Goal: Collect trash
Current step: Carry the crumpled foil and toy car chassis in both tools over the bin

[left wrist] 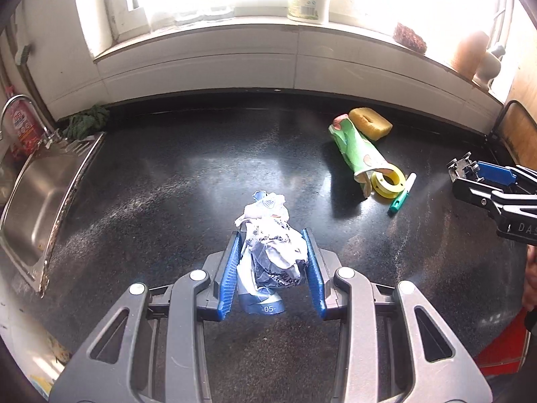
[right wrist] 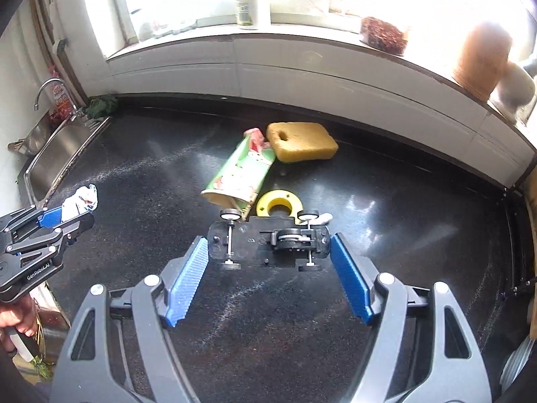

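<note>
Two grippers hover over the dark counter [left wrist: 167, 184]: beside the sink [left wrist: 40, 198], the left gripper [left wrist: 273, 262] pinches crumpled white paper [left wrist: 272, 252]; the right gripper [right wrist: 268, 255] clamps a black toy car [right wrist: 268, 240], before carton [right wrist: 240, 176], sponge [right wrist: 302, 141], yellow ring [right wrist: 278, 203].

Steel sink [left wrist: 37, 194] is set into dark worktop [left wrist: 201, 154] at left; white bottle [left wrist: 308, 3] is seen on far windowsill [left wrist: 235, 38].
</note>
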`<state>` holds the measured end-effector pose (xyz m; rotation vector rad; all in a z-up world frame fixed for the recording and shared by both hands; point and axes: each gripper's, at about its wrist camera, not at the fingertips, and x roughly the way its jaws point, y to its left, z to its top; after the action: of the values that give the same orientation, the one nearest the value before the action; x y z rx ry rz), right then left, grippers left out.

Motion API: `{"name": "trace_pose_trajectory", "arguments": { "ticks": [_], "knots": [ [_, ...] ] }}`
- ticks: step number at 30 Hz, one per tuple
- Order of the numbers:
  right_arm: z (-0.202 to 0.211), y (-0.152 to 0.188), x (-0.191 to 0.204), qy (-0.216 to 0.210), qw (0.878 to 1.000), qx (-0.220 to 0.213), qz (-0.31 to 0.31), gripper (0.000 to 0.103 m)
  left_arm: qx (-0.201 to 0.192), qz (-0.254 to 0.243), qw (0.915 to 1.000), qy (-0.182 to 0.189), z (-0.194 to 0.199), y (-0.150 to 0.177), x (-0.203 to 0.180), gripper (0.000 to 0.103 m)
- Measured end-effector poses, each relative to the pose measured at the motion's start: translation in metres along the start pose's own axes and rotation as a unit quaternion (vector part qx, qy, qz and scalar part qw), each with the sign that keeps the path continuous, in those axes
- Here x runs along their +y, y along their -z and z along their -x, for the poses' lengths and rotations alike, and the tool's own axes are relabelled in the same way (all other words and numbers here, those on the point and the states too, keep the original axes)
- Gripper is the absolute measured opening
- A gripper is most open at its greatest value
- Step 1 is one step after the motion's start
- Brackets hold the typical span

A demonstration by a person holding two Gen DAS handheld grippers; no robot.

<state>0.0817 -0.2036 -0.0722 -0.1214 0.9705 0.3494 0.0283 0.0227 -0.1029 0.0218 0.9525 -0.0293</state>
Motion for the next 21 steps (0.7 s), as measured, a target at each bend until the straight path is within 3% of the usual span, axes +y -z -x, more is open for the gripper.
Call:
{"name": "trace_pose_trajectory", "arguments": {
  "ticks": [5,10,14,21],
  "knots": [
    [-0.006,-0.013,0.07,-0.062,0.996,-0.001,0.064,0.073,-0.011,0.057,0.997,-0.051,0.039,0.029,0.052,0.036],
    [-0.013,-0.018,0.158,-0.138,0.981,0.007,0.137,0.073,-0.01,0.133,0.9852,-0.107,0.077,0.076,0.111,0.036],
    [-0.013,-0.011,0.237,-0.194,0.959,0.017,0.208,0.073,-0.003,0.197,0.9683,-0.154,0.106,0.12,0.154,0.036],
    [-0.006,0.024,0.365,-0.277,0.906,0.041,0.316,0.073,0.019,0.31,0.9255,-0.217,0.149,0.211,0.214,0.036]
  ]
}}
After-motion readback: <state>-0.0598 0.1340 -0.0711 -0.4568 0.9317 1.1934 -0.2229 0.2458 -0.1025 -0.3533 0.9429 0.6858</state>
